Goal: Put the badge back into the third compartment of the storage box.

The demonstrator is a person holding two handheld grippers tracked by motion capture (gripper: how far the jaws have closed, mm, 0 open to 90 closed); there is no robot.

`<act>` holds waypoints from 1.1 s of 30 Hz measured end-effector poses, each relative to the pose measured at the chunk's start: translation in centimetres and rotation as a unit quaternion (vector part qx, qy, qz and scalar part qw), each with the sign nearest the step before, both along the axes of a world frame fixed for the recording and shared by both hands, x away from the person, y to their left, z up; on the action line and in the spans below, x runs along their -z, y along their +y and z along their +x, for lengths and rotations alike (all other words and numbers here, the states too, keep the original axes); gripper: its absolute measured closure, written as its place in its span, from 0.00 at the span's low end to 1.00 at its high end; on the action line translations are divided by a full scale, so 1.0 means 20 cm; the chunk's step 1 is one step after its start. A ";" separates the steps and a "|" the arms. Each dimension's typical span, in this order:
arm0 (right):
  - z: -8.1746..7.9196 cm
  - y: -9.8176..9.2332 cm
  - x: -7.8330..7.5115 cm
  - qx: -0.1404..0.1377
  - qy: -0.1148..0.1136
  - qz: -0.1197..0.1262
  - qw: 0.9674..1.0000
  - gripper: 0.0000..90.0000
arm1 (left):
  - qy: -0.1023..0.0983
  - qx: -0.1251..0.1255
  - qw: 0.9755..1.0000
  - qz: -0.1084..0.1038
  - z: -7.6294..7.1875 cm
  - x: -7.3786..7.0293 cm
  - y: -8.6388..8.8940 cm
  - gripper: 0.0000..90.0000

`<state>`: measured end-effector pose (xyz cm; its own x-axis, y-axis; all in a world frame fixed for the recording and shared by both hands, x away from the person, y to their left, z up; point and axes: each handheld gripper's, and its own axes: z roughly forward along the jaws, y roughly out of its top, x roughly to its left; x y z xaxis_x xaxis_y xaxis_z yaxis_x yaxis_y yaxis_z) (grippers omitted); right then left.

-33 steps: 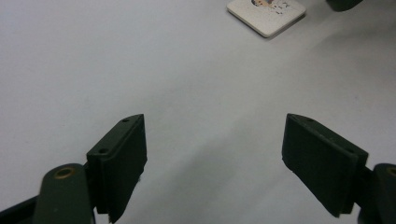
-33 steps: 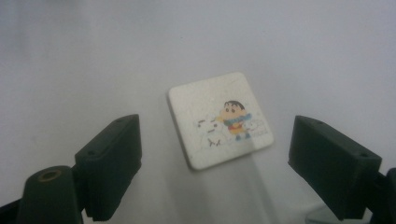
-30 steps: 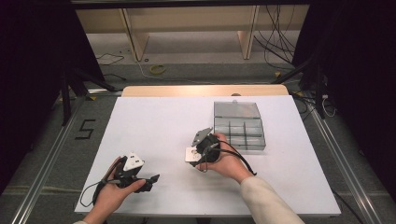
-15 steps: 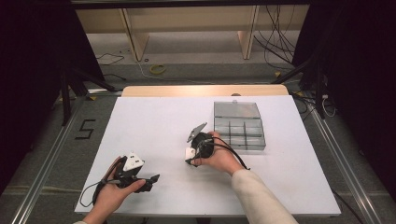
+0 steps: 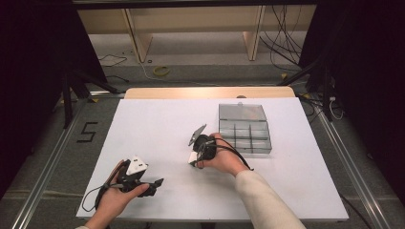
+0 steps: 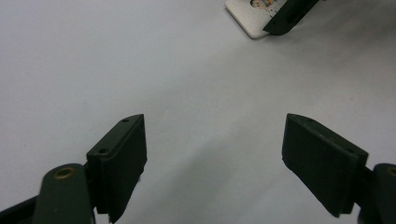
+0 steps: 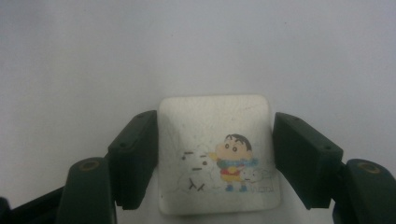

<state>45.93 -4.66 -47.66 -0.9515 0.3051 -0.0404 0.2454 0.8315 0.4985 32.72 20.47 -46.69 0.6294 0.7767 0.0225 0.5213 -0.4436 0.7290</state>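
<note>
A white square card with a cartoon print (image 7: 218, 158) is lying flat on the white bench (image 5: 157, 124), between the closing jaws of the right gripper (image 7: 215, 163), left pad touching its edge. The left gripper (image 6: 229, 158) is hovering open nearby.

Clear compartment box (image 5: 244, 128) on white table (image 5: 143, 124).

Two grippers are showing over the table (image 5: 157, 119): the left gripper (image 5: 155, 182) and the right gripper (image 5: 193, 162). One white square card (image 7: 218, 154) with a cartoon drawing is lying on the table, left of the box. One clear plastic box (image 5: 244, 128) with compartments is sitting on the table; about six compartments are showing, though the exact number is hard to tell. Two hands are coming in from the near edge.
</note>
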 end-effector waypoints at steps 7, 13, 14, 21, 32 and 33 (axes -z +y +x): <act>-0.04 0.01 -0.01 -0.005 -0.033 -0.003 0.999 0.38 | 0.000 0.000 1.000 0.000 0.00 0.00 0.00 0.24; -0.07 0.01 -0.07 -0.002 -0.066 0.013 0.998 0.38 | 0.000 -0.002 1.000 -0.001 0.00 0.00 0.00 0.24; -0.07 0.01 -0.08 0.000 -0.075 0.015 0.997 0.38 | 0.000 -0.001 1.000 0.000 0.00 0.00 0.00 0.24; -0.09 -0.06 -0.16 0.008 -0.111 0.032 0.993 0.38 | 0.000 -0.003 1.000 -0.001 0.00 0.00 0.00 0.24; -0.07 -0.18 -0.24 0.035 -0.125 0.050 0.990 0.38 | 0.000 -0.004 1.000 0.000 0.00 0.00 0.00 0.24; -0.07 -0.20 -0.25 0.037 -0.126 0.052 0.990 0.38 | 0.000 -0.004 1.000 0.000 0.00 0.00 0.00 0.24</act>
<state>44.52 -8.56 -42.68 -0.8897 0.3886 -0.2395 0.1603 0.7573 0.6331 32.75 20.55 -46.70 0.6237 0.7813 0.0219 0.5252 -0.4397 0.7286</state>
